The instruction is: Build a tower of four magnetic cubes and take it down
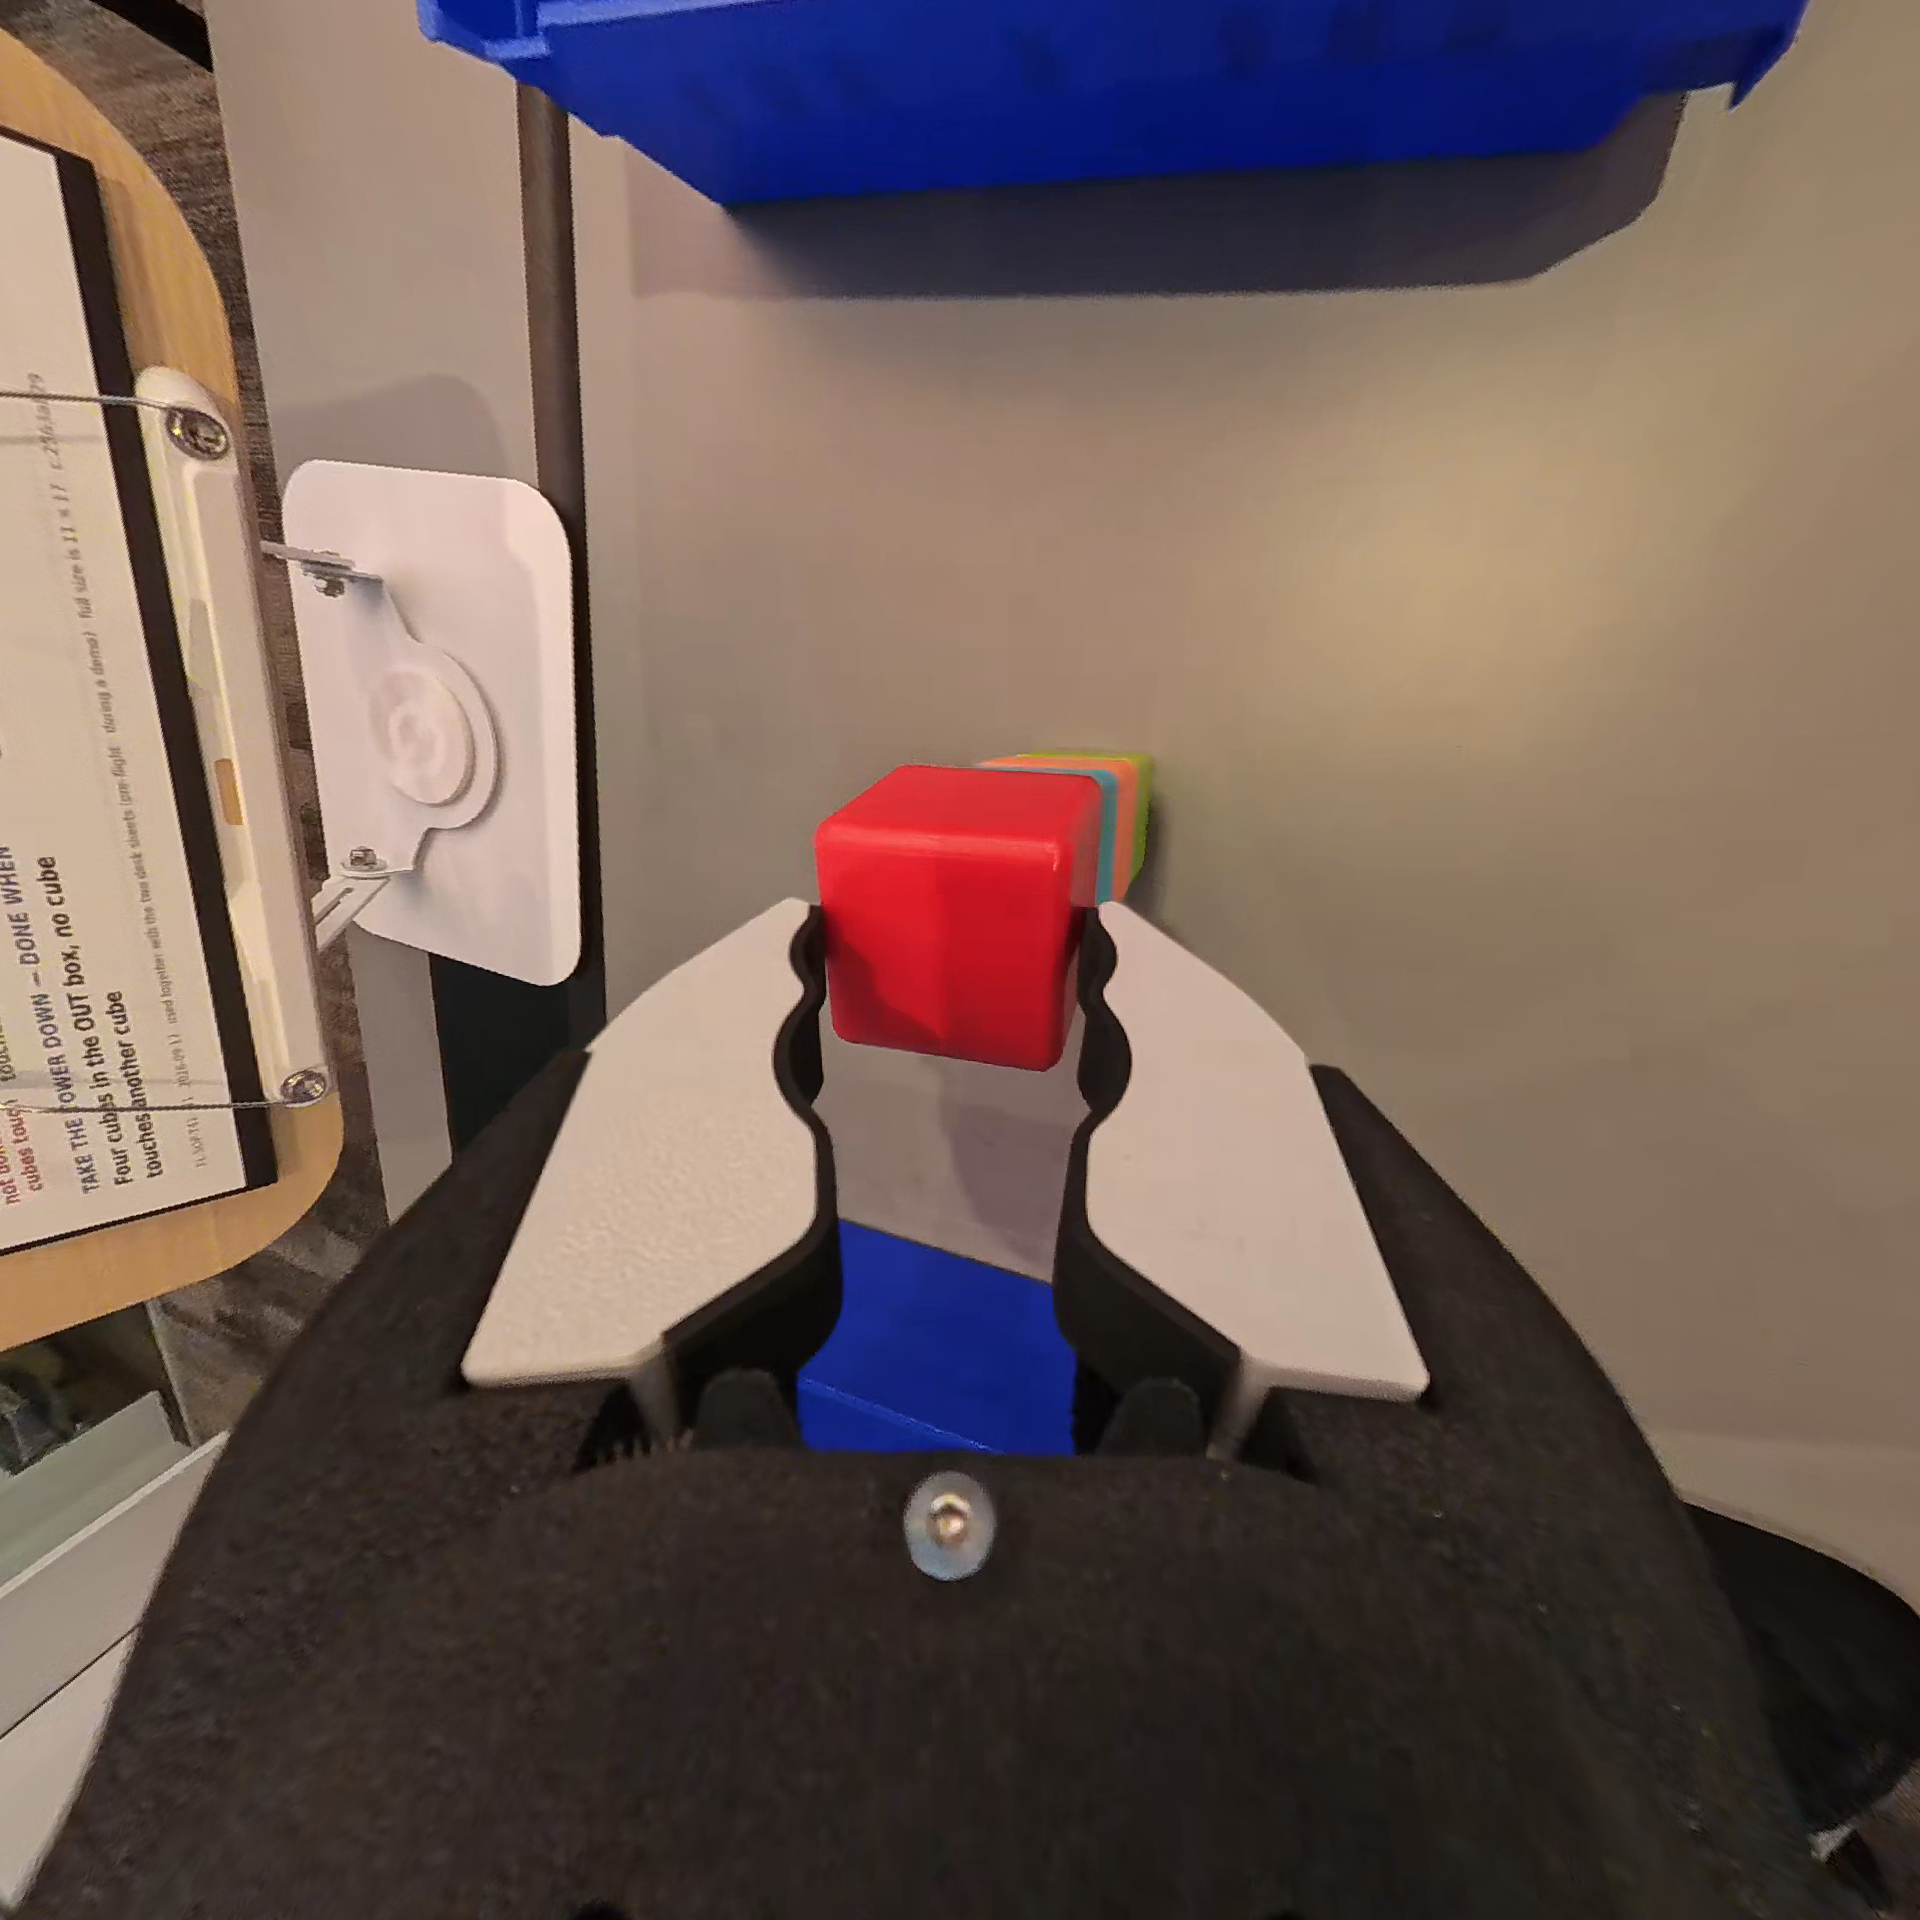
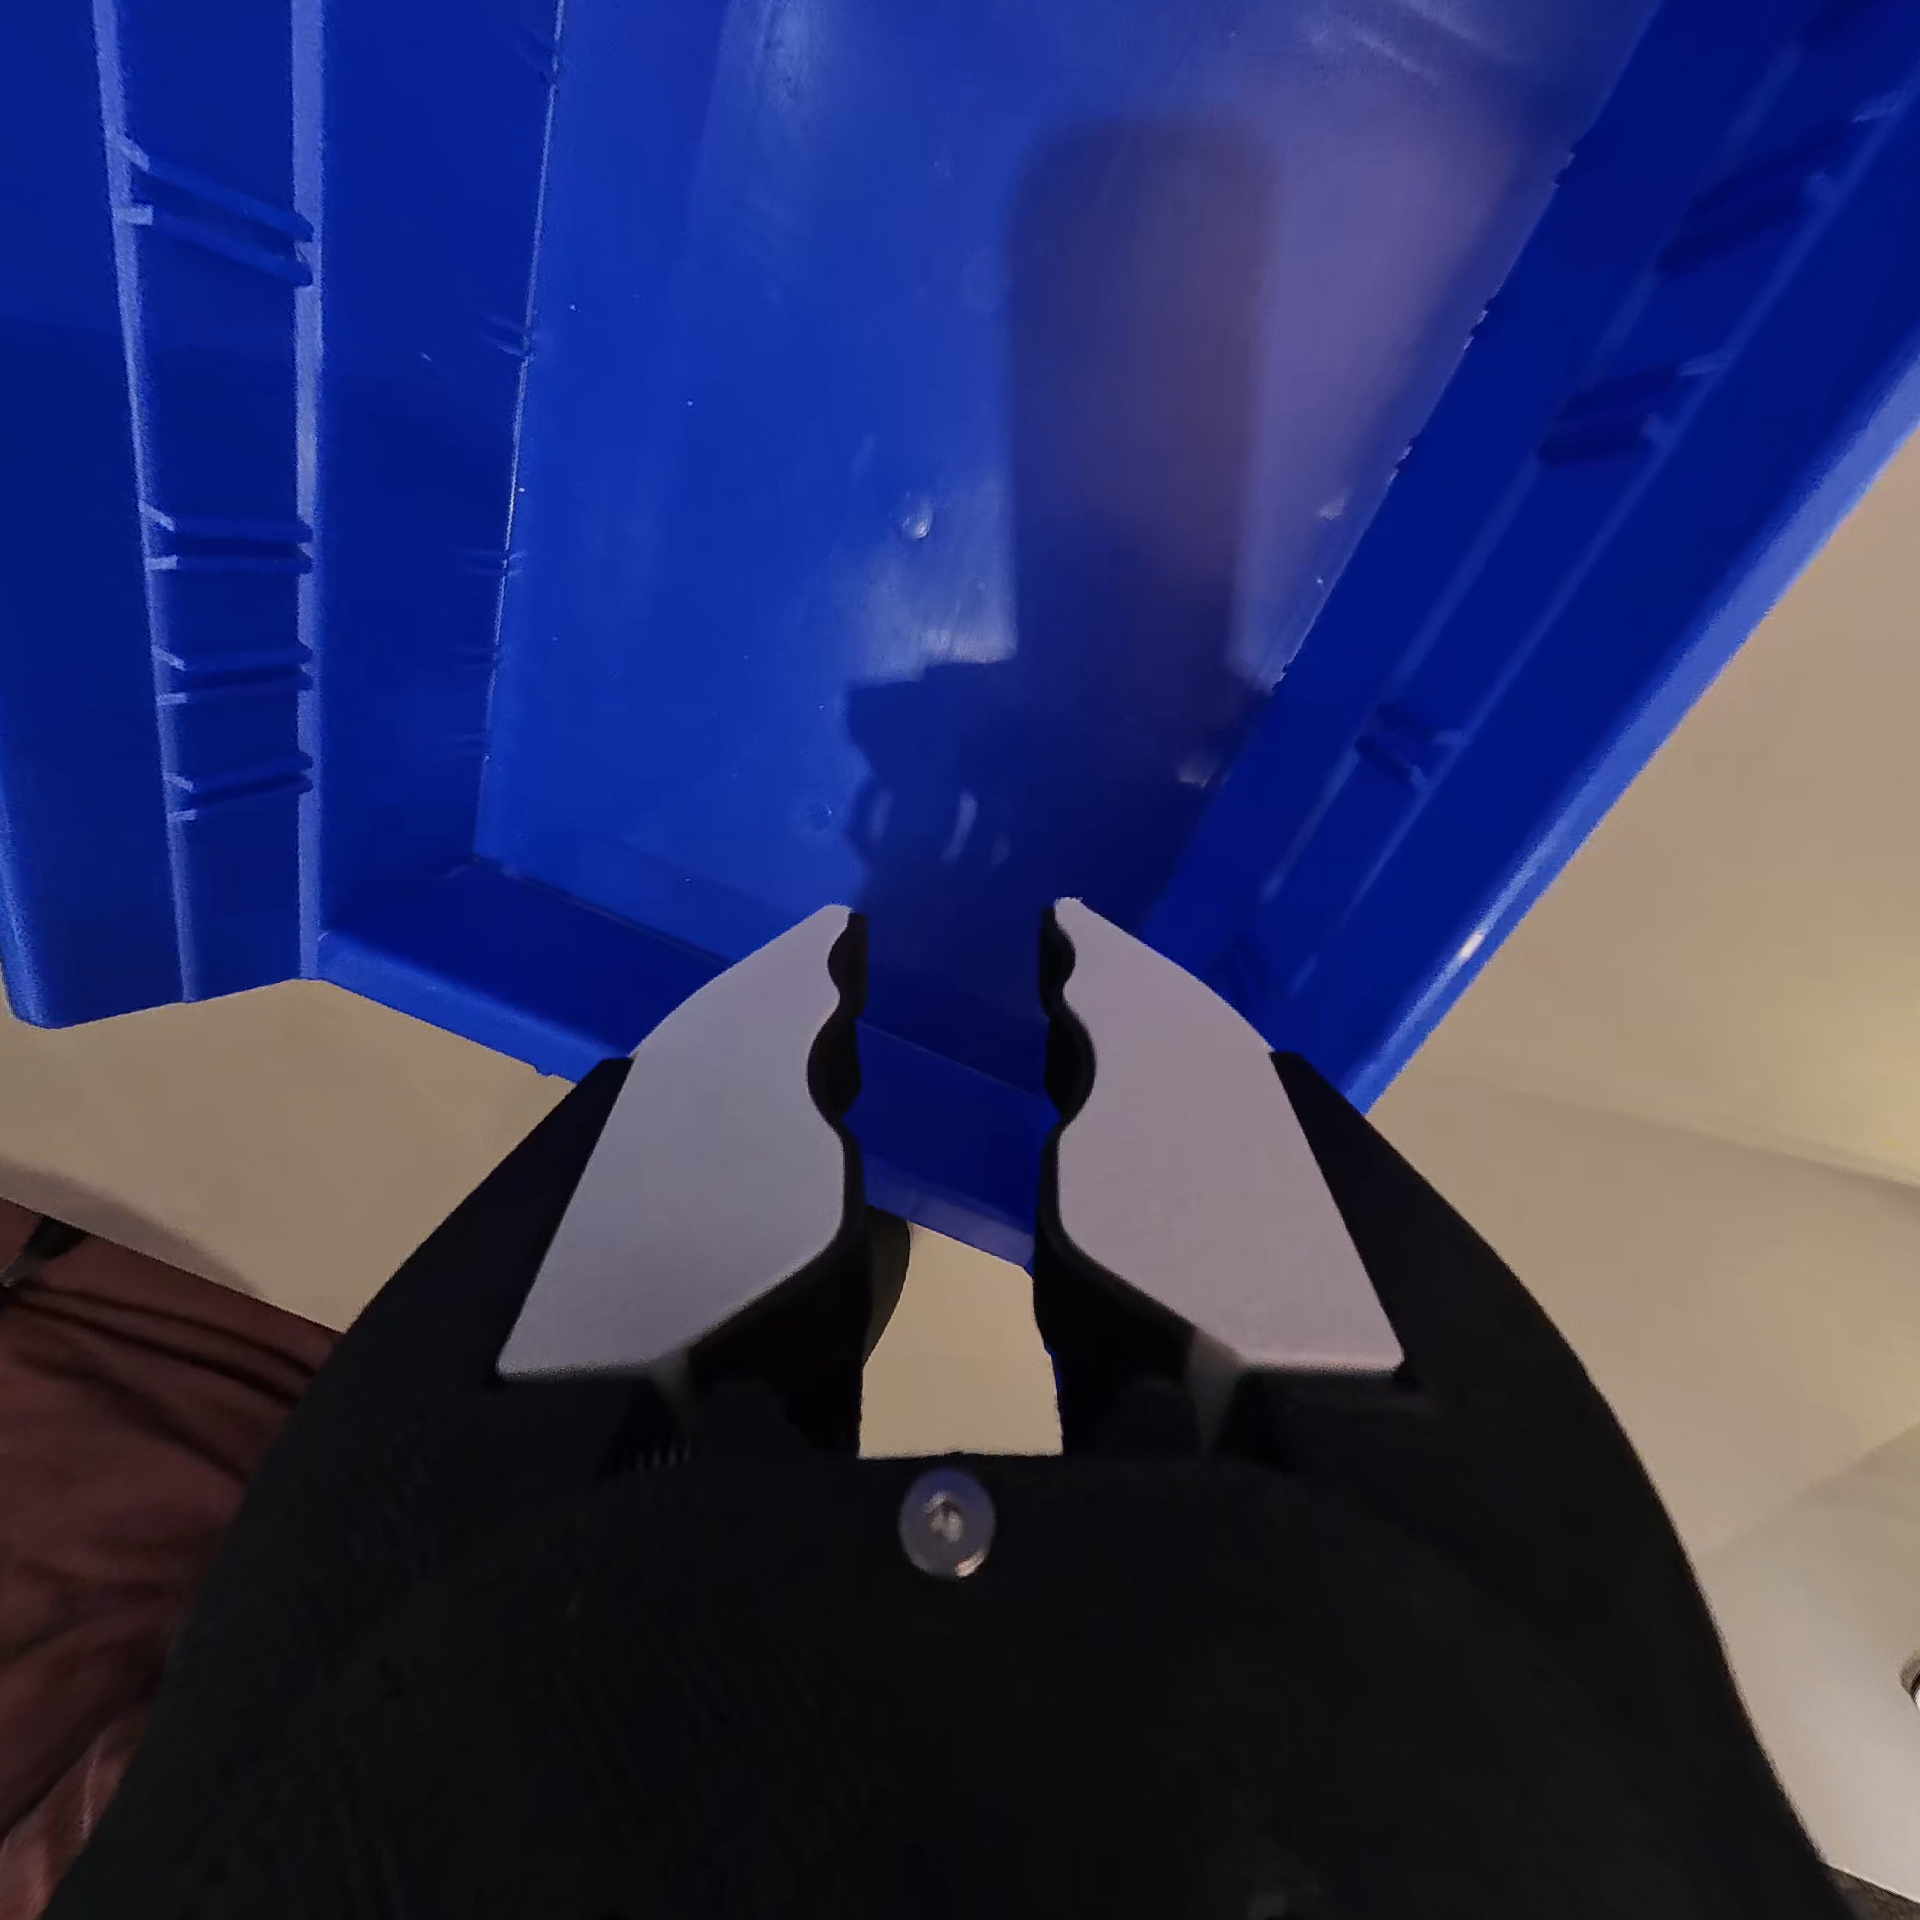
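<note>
In the left wrist view we hold the left gripper (image 1: 951, 940) clenched on the red cube (image 1: 951, 920), its black ridged pads pressing the cube's two sides near the fingertips. We look almost straight down onto a grey table (image 1: 1455, 727). Behind the red cube, lined up along our line of sight, thin edges of further cubes show: a teal cube (image 1: 1103, 836), an orange cube (image 1: 1049, 767) and a green cube (image 1: 1140, 805), one beyond the next, all pressed together as a tower. Whether the red cube touches the teal one we cannot tell from this angle. A blue bin (image 1: 1091, 94) fills the top of the frame, resting on the table. A second patch of blue plastic (image 1: 935, 1351) shows between the finger bases; we cannot tell what it is. At left lies a wooden board (image 1: 223, 312) carrying a printed instruction sheet (image 1: 62, 727), and beside it a white mounting plate (image 1: 447, 717).

In the right wrist view our right gripper (image 2: 954, 925) is released, its fingers apart with nothing between them. It hangs over the inside of a blue bin (image 2: 727, 416), whose floor carries the gripper's dark shadow. No cube appears in the part of the bin we see. Pale table surface (image 2: 1662, 883) borders the bin below and to the right.
</note>
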Available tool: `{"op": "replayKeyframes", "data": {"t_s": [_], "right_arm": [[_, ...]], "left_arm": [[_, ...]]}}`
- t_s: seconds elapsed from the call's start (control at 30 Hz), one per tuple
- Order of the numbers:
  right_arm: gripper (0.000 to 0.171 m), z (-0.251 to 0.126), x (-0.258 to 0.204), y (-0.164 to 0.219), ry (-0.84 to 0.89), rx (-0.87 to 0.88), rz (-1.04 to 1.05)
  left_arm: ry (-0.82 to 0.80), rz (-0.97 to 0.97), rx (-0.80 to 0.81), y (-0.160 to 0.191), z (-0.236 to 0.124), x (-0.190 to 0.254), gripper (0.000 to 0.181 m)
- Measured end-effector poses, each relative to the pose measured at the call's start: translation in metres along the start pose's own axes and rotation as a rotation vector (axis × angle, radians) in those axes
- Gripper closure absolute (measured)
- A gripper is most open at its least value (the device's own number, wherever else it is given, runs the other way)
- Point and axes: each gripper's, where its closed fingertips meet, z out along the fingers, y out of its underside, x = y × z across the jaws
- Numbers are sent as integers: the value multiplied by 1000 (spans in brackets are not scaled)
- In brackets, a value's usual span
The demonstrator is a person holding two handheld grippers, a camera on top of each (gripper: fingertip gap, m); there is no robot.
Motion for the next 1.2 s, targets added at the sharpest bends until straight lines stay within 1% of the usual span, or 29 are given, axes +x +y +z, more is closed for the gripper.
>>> {"op": "replayKeyframes", "data": {"t_s": [0.2, 0.3, 0.37, 0.43, 0.47, 0.57, 0.67, 0.73, 0.77, 0.8, 0.9, 0.97, 1.1, 1.2], "right_arm": [[137, 3, -1, 2, -7, -24, -5], [137, 5, -3, 4, -18, -40, -8], [137, 5, -2, 4, -16, -41, -7], [137, 3, -2, 3, -16, -30, -2], [137, 2, -2, 3, -15, -22, -1], [137, -3, -1, -1, -9, 10, 4], [138, -10, -1, -8, -2, 59, 0], [138, -17, -5, -16, -7, 111, -13], [138, -20, -7, -21, -9, 139, -22], [138, -24, -9, -25, -9, 164, -30], [138, -34, -17, -37, 0, 227, -61], [138, -39, -25, -45, 7, 267, -89], [139, -51, -46, -67, 9, 360, -168], [139, -61, -76, -87, -10, 447, -265]], "left_arm": [[14, 15, -37, 6, 12, 1, 134], [-53, 23, 7, 0, 11, -9, 134], [-102, -25, 74, -6, 5, -15, 125], [-133, -150, 237, -14, -9, -18, 119], [-144, -235, 340, -16, -17, -19, 123], [-176, -486, 643, -8, -32, -16, 110], [-192, -667, 901, 9, -27, -8, 112], [-214, -715, 1032, 18, -19, -3, 118], [-220, -720, 1067, 19, -14, -1, 118], [-233, -731, 1058, 22, -5, -2, 118], [-216, -687, 942, 22, 25, 1, 103], [-213, -668, 952, 19, 33, 1, 97], [-254, -610, 992, 15, 43, -1, 97], [-189, -643, 970, 8, 58, 4, 96]]}}
